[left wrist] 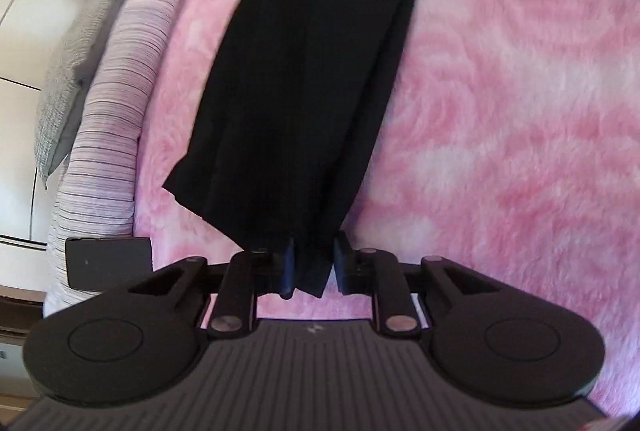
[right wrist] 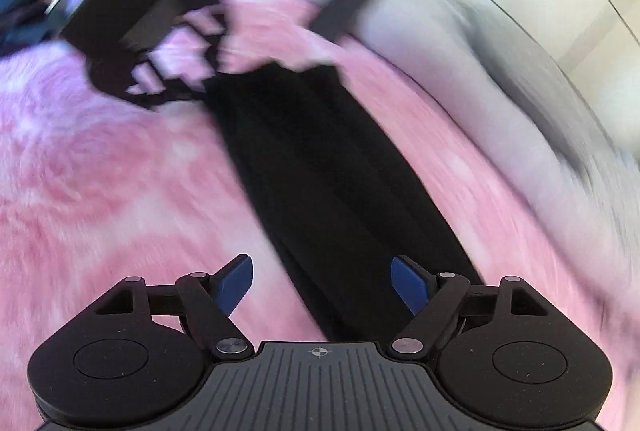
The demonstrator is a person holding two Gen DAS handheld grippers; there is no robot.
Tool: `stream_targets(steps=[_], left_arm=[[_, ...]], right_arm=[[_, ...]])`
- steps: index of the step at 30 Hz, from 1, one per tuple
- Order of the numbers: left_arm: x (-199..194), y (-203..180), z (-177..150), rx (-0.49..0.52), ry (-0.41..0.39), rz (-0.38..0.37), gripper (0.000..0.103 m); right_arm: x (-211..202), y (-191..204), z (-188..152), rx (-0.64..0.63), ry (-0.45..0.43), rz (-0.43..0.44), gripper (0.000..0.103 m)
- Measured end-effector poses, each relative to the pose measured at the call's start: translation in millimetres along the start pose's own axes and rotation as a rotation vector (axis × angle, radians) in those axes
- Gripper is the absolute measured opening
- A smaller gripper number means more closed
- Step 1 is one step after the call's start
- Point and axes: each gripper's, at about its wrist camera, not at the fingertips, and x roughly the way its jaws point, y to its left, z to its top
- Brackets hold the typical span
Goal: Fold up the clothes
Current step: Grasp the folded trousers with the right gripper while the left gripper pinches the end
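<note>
A long black garment point(left wrist: 304, 79) lies stretched across the pink fluffy blanket point(left wrist: 500, 111). The left gripper point(left wrist: 314, 263) pinches one end of it; the right gripper point(right wrist: 322, 285) hangs spread over the other end, gripping nothing. The cloth looks soft, light and limp, best held at corners or hems.

Left tool point(left wrist: 314, 265) pinching black garment point(left wrist: 304, 71), fluffy pink blanket point(left wrist: 500, 111), striped pillow point(left wrist: 116, 135)
</note>
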Motion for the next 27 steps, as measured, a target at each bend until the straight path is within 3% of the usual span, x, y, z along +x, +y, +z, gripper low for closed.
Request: stream_targets(steps=[3, 7, 8, 9, 10, 12, 13, 16, 21, 23, 25, 27], left_arm=[[-11.7, 10.8, -7.0, -0.058, -0.068, -0.006, 0.011], [-23.7, 21.6, -9.6, -0.129, -0.124, -0.010, 0.011], [-25.7, 27.3, -11.1, -0.188, -0.127, -0.027, 0.011], [-27.7, 34.8, -13.2, -0.270, -0.126, -0.054, 0.014], [-29.7, 42.3, -15.2, -0.353, -0.125, -0.080, 0.018], [-33.0, 68.6, -33.5, -0.654, -0.132, -0.176, 0.028], [-34.6, 83.2, -44.4, -0.821, -0.136, -0.229, 0.038], [-23.3, 114.9, -84.6, -1.289, -0.130, -0.400, 0.052], [22.2, 128.4, -130.5, -1.787, -0.179, -0.730, 0.065], [40.7, 128.9, -140.8, -1.909, -0.203, -0.828, 0.072], [55.9, 128.4, -144.2, -1.961, -0.168, -0.840, 0.075], [66.8, 127.1, -141.5, -1.950, -0.103, -0.821, 0.074]], right_arm=[[38.0, 33.6, 29.1, -0.170, -0.041, -0.030, 0.079], [76.6, 50.5, 50.2, -0.265, -0.103, -0.078, 0.079], [83.8, 50.0, 53.8, -0.263, -0.101, -0.075, 0.066], [91.0, 47.9, 56.6, -0.258, -0.086, -0.064, 0.033], [97.2, 45.5, 59.0, -0.252, -0.072, -0.057, 0.019], [96.2, 37.4, 59.6, -0.230, -0.079, -0.058, 0.005], [93.3, 32.8, 59.3, -0.219, -0.091, -0.060, 0.004], [82.3, 20.0, 58.4, -0.188, -0.125, -0.071, 0.004], [63.1, 18.9, 52.0, -0.189, -0.161, -0.086, 0.004], [59.0, 24.5, 47.3, -0.192, -0.159, -0.073, 0.003], [57.7, 29.0, 42.9, -0.186, -0.153, -0.062, 0.003], [59.6, 33.7, 40.5, -0.170, -0.146, -0.057, 0.003]])
